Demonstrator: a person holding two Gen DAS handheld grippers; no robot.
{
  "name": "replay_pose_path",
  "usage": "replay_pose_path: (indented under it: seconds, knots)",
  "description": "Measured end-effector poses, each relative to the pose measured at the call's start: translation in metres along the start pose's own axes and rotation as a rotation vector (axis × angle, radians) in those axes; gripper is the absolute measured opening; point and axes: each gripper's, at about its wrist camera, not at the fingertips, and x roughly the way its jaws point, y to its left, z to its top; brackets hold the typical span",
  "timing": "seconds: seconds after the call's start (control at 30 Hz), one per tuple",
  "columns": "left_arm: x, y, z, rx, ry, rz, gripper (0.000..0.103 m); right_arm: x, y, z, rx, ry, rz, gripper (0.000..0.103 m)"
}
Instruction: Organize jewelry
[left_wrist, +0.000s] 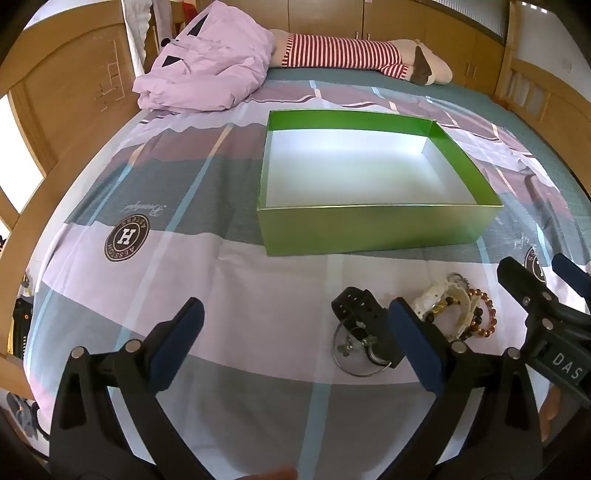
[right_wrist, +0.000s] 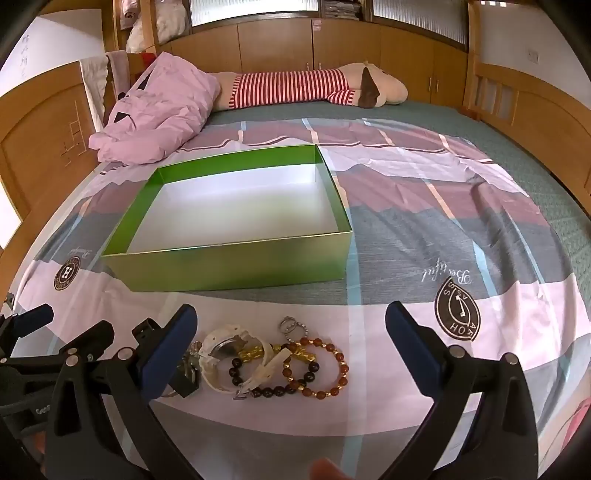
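Note:
A green box (left_wrist: 373, 230) with a bare white inside sits on the patchwork bedsheet, also seen in the right wrist view (right_wrist: 236, 267). In front of it lies a jewelry pile: a black watch (left_wrist: 354, 306), a thin metal bangle (left_wrist: 338, 356), a white watch (right_wrist: 225, 347), a dark bead bracelet (right_wrist: 266, 389), an amber bead bracelet (right_wrist: 338, 373) and small rings (right_wrist: 291, 326). My left gripper (left_wrist: 295, 304) is open, left of the pile, with its right finger (left_wrist: 417, 343) over the black watch. My right gripper (right_wrist: 291, 308) is open above the bracelets, holding nothing.
A crumpled pink duvet (left_wrist: 207, 70) and a long plush toy in a red-striped shirt (right_wrist: 295, 88) lie at the far end of the bed. Wooden bed rails (left_wrist: 44, 122) run along both sides, with wooden cabinets (right_wrist: 351, 48) behind.

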Motion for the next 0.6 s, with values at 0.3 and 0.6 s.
replay_pose_path:
  seconds: [0.3,0.6]
  knots:
    - [0.0002,0.0049,0.0005,0.0,0.003,0.008,0.101,-0.0007,0.0,0.0001,-0.001,-0.006,0.005,0.102]
    - [0.0014,-0.0001,0.0008,0.002,0.002,0.014,0.101,-0.001,0.0021,-0.0008,-0.002,-0.003,0.008,0.102]
